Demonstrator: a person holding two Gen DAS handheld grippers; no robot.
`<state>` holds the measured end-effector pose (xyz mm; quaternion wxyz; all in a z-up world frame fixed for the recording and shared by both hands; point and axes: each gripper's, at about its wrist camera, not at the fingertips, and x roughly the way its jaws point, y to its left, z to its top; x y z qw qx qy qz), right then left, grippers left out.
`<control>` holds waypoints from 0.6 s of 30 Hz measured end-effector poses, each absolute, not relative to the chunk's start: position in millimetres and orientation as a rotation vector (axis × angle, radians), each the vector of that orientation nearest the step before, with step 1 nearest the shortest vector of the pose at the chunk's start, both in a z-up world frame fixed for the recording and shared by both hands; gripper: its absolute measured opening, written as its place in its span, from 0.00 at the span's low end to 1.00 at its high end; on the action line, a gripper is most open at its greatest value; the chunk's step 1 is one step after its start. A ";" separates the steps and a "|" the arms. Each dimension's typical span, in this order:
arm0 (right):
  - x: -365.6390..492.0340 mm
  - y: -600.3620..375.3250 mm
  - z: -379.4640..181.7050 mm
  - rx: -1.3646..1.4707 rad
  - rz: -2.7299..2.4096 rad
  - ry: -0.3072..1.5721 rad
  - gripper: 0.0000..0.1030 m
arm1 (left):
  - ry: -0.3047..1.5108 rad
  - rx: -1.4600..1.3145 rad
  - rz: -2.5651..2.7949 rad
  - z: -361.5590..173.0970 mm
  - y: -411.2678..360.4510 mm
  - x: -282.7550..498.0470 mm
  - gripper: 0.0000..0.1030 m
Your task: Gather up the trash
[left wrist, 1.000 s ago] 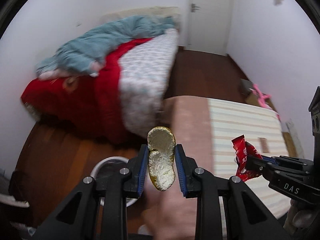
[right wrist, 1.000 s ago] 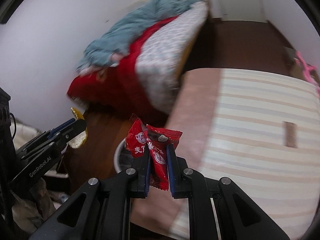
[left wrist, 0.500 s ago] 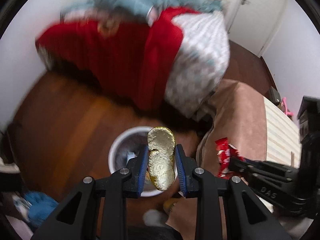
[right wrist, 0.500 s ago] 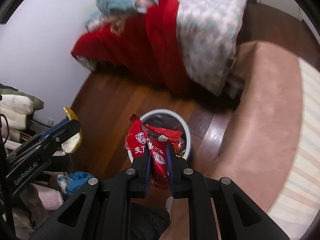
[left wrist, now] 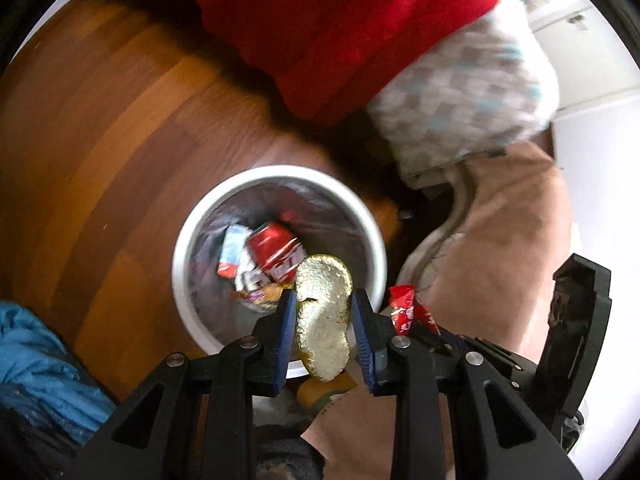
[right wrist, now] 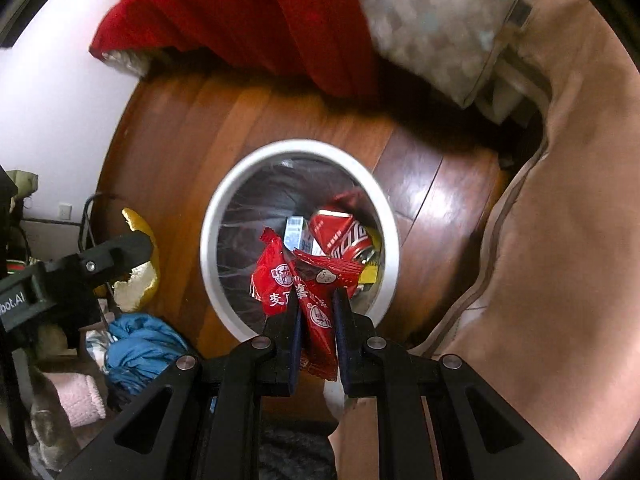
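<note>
My left gripper (left wrist: pixel 322 312) is shut on a yellow fruit peel (left wrist: pixel 323 320) and holds it over the near rim of a white round trash bin (left wrist: pixel 188 240). The peel also shows at the left of the right wrist view (right wrist: pixel 140 276). My right gripper (right wrist: pixel 316 312) is shut on a red snack wrapper (right wrist: pixel 298 280) above the bin's (right wrist: pixel 212 216) near edge. The wrapper also shows in the left wrist view (left wrist: pixel 402 308). Inside the bin lie a red can (left wrist: pixel 276 250) and other wrappers.
The bin stands on a wooden floor (left wrist: pixel 100 128). A bed with a red blanket (left wrist: pixel 340 28) and a patterned quilt (left wrist: pixel 468 96) lies beyond it. A brown padded cover (right wrist: pixel 568 248) is at the right. Blue cloth (right wrist: pixel 136 344) and other clutter lie at the left.
Both grippers have swung down from the striped surface toward the floor, each still holding its piece. The bin has come from the frame's lower edge to directly under the fingers.
</note>
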<state>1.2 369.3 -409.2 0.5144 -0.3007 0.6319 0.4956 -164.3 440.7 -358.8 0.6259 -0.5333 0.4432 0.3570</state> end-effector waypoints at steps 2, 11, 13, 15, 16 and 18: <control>-1.1 373.1 -421.8 -0.749 1.194 1.539 0.18 | 1.027 -1.218 0.838 -363.0 441.4 -169.5 0.43; -9.4 366.7 -413.5 -0.826 1.208 1.459 0.97 | 1.047 -1.134 1.003 -348.4 421.3 -201.8 0.99; -11.0 362.3 -400.4 -0.846 1.204 1.412 1.00 | 1.043 -1.108 1.036 -340.3 412.3 -209.1 0.99; -12.9 358.2 -387.6 -0.858 1.196 1.377 1.00 | 1.041 -1.066 1.071 -329.7 400.5 -214.7 0.99; -13.6 354.5 -381.1 -0.866 1.190 1.357 1.00 | 1.043 -1.055 1.084 -326.8 396.2 -216.2 0.99; -15.8 347.4 -369.8 -0.879 1.180 1.334 1.00 | 1.043 -1.032 1.096 -318.5 385.4 -219.7 0.99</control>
